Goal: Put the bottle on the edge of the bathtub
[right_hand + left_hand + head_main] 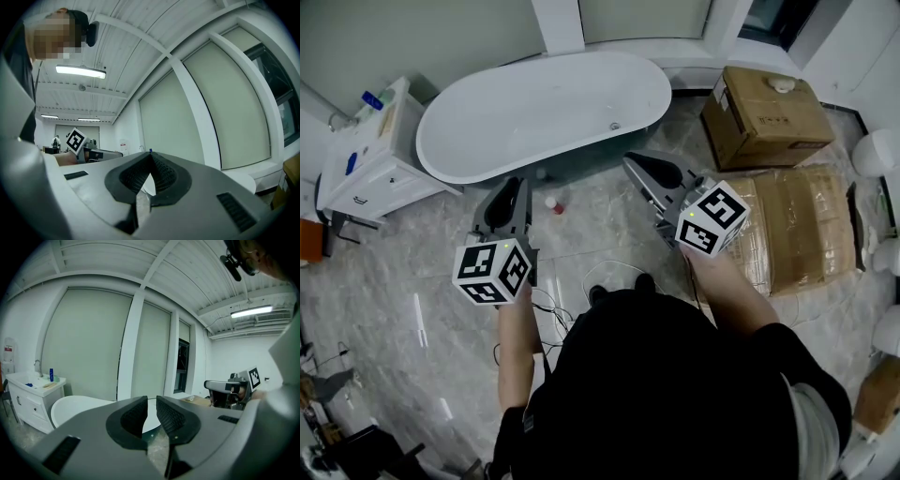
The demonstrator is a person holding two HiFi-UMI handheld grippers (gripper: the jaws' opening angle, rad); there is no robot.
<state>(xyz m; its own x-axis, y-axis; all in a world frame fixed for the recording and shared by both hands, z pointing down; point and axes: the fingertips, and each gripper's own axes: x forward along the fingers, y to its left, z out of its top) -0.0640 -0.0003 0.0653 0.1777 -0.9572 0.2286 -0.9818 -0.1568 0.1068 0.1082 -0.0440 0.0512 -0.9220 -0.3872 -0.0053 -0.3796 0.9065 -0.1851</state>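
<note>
Black-clad shoulders (675, 375) of the person are being shown nearest the head camera, with both grippers being held out over the marble floor (412, 281). The left gripper (514, 187) and the right gripper (634, 164) are being pointed towards the bathtub (544, 103). The bottle (552, 202), small, white and red-capped, is being seen on the floor close to the tub's base. It is lying between the two grippers, just to the right of the left gripper's jaws, which are judged the nearer pair. Whether its long axis is upright or tilted cannot be told from above. The tub's edge is lying beyond it.

In the left gripper view, the left gripper (151, 399) is being shown with jaws closed and empty. The bathtub (70, 406) is being seen ahead at the left, and the bottle is not being shown.

In the right gripper view, the right gripper (151, 154) is likewise being shown with jaws closed on nothing, aimed at wall and ceiling. A downward tilt is judged to be needed first.
</note>
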